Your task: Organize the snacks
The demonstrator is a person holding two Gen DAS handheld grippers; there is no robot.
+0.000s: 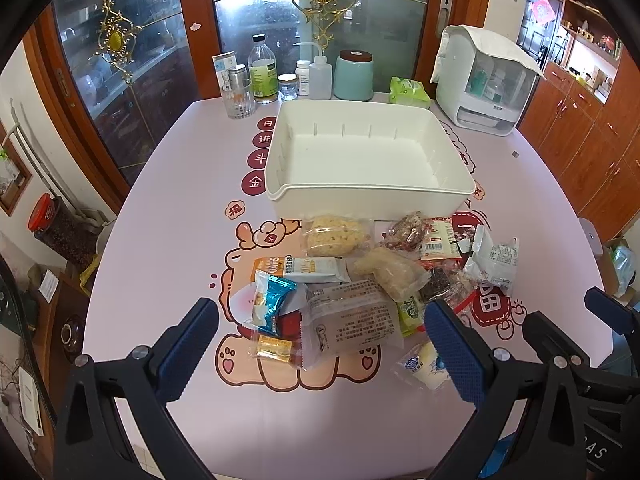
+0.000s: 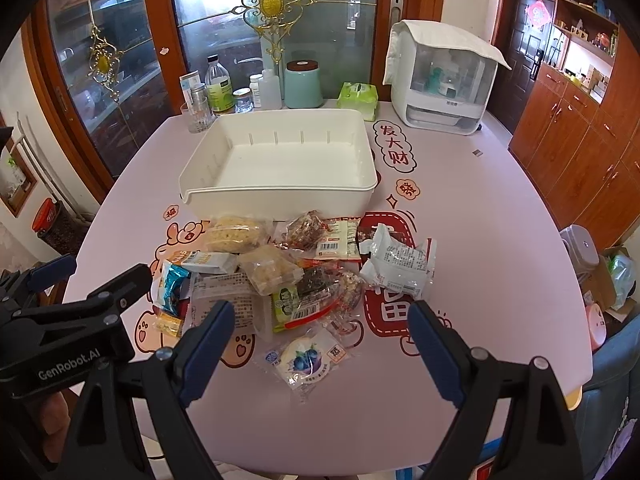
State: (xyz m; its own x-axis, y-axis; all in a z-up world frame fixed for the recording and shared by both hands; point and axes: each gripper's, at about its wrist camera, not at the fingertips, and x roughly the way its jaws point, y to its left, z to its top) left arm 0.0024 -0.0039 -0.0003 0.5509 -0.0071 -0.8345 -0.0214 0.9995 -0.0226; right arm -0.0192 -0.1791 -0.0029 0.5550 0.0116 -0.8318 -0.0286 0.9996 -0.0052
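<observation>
Blue-padded left tongs (image 1: 320,336) are seen spread wide above the near end of the snack heap, nothing gripped between them. Right tongs (image 2: 320,334) are likewise held wide apart and empty, framing a clear-wrapped round cake with a blueberry label (image 2: 304,360), which lies alone nearest the front edge of the pink cartoon-printed tabletop (image 2: 480,240). Behind it, the pile of mixed snack packets (image 2: 288,268) is overlapped so thickly that lower wrappers are largely hidden. A crumpled white packet (image 2: 396,264) is set at the pile's right edge. Just beyond, the empty white rectangular plastic bin (image 2: 280,160) is placed, its near wall almost touching the packets. Open tabletop is left on both sides.
</observation>
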